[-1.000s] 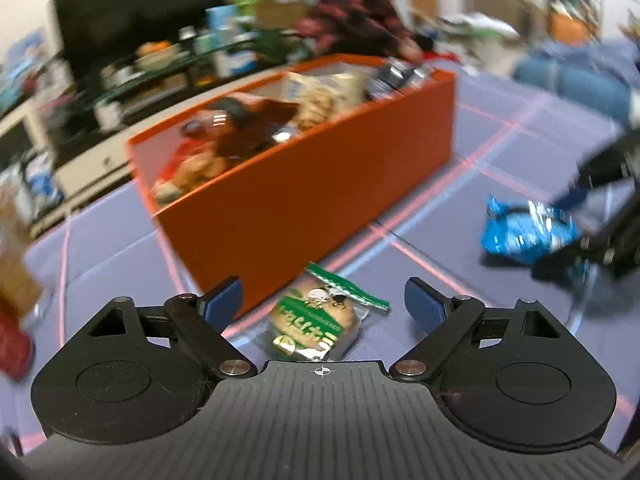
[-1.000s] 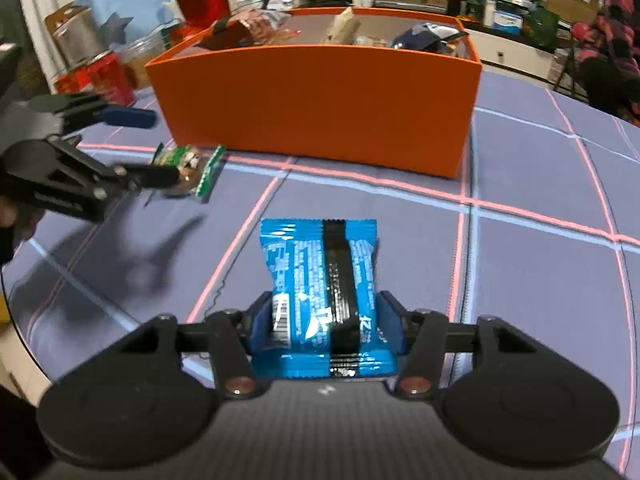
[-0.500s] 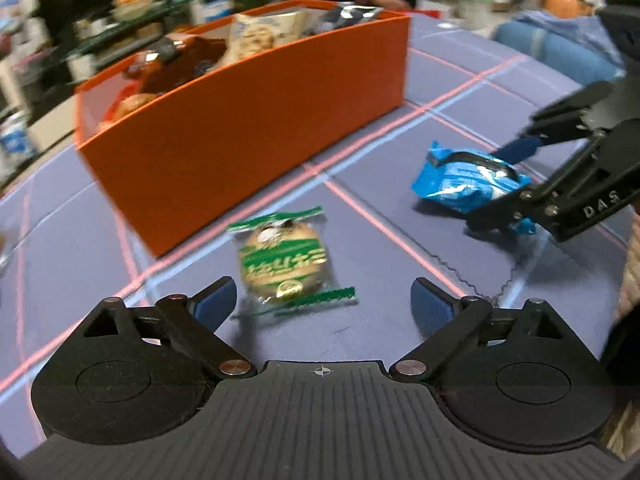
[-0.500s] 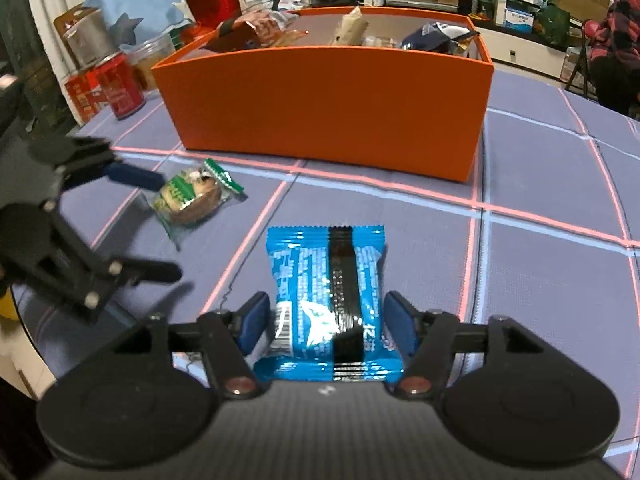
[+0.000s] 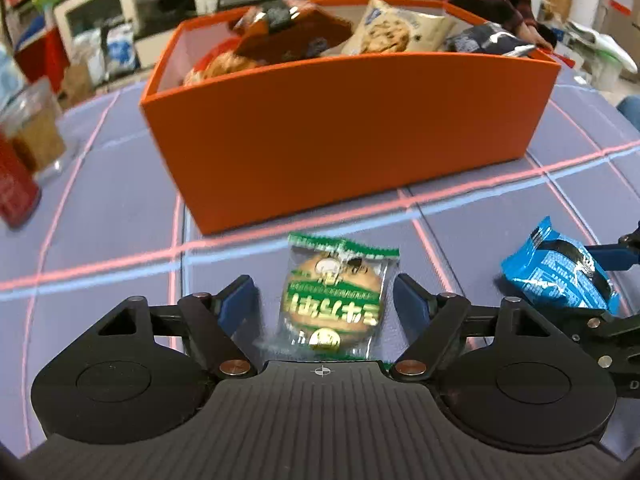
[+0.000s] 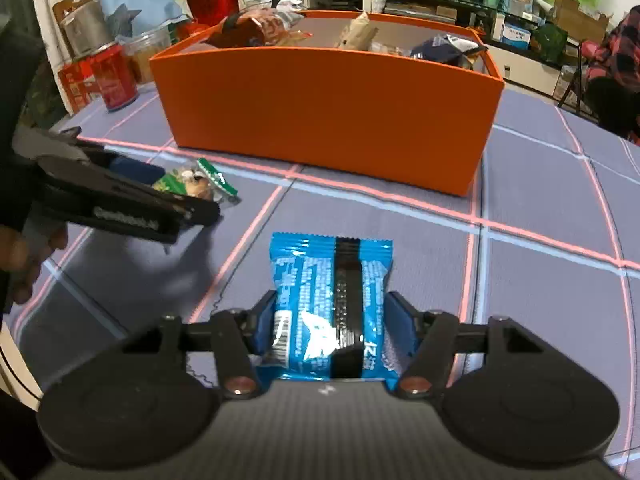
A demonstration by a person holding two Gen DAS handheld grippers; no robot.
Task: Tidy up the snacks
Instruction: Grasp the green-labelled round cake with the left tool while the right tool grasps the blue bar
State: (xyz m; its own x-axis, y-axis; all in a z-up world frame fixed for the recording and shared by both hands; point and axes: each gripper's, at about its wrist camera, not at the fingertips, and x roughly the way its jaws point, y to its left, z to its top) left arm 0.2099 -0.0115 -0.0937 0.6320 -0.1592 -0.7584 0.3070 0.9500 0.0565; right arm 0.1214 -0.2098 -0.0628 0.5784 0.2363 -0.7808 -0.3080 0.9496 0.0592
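Since 1 second ago, the left gripper (image 5: pixel 325 300) has swung round so the green cookie packet (image 5: pixel 334 302) is now lying squarely between its 2 fingers; its jaws are closing, with gaps showing on both sides of the packet. Beside it, the right gripper (image 6: pixel 332 322) is clasping the blue snack packet (image 6: pixel 330 300), pads pressing its sides. Both packets are lying on the purple tablecloth (image 6: pixel 540 280), just in front of the orange box (image 5: pixel 352 136), which is holding other snacks.
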